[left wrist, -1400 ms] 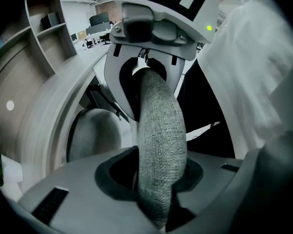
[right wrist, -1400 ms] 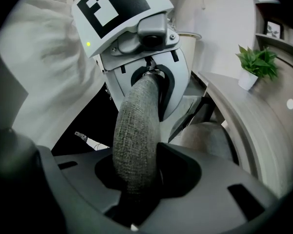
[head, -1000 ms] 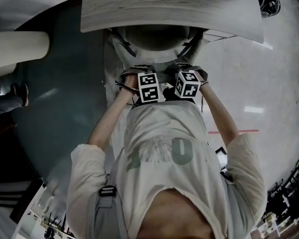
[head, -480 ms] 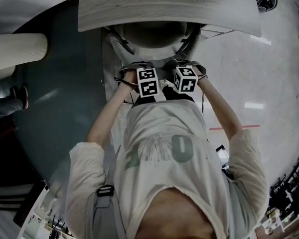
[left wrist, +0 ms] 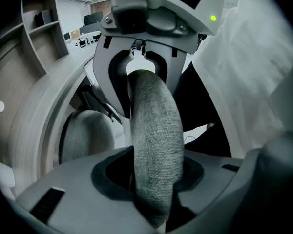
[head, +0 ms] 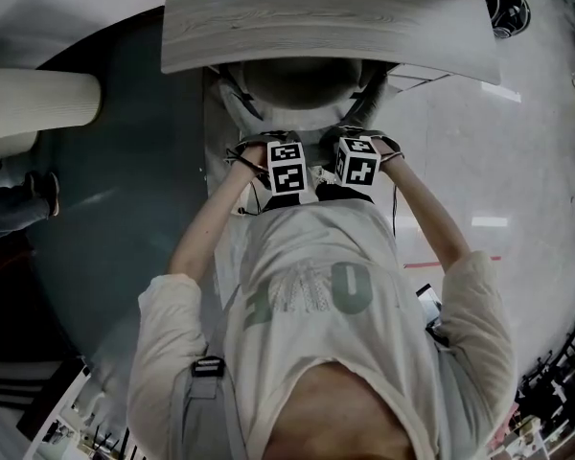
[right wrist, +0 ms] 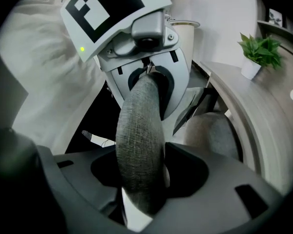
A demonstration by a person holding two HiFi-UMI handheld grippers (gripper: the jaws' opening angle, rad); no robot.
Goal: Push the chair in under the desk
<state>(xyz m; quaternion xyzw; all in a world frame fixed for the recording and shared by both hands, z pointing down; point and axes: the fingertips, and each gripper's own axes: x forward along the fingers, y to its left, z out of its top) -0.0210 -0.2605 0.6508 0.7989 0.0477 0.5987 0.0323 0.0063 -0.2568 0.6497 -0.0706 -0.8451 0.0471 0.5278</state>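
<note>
Together, left fingers (left wrist: 63, 199) and right fingers (right wrist: 244, 189) are opening, the chair (left wrist: 156, 130) back's rim between them; padding soft, frame likely stiff: push there, toward the table (head: 326, 17).

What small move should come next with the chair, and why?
Probably pull away from the chair back: the seat already sits under the desk, and jaws of the left gripper and right gripper are opening around that back.

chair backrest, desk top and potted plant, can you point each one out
chair backrest (left wrist: 155, 145), left gripper view, on the grey fabric of its top rim.
desk top (head: 326, 17), head view, middle of the wood-grain surface.
potted plant (right wrist: 260, 50), right gripper view, on its green leaves.
</note>
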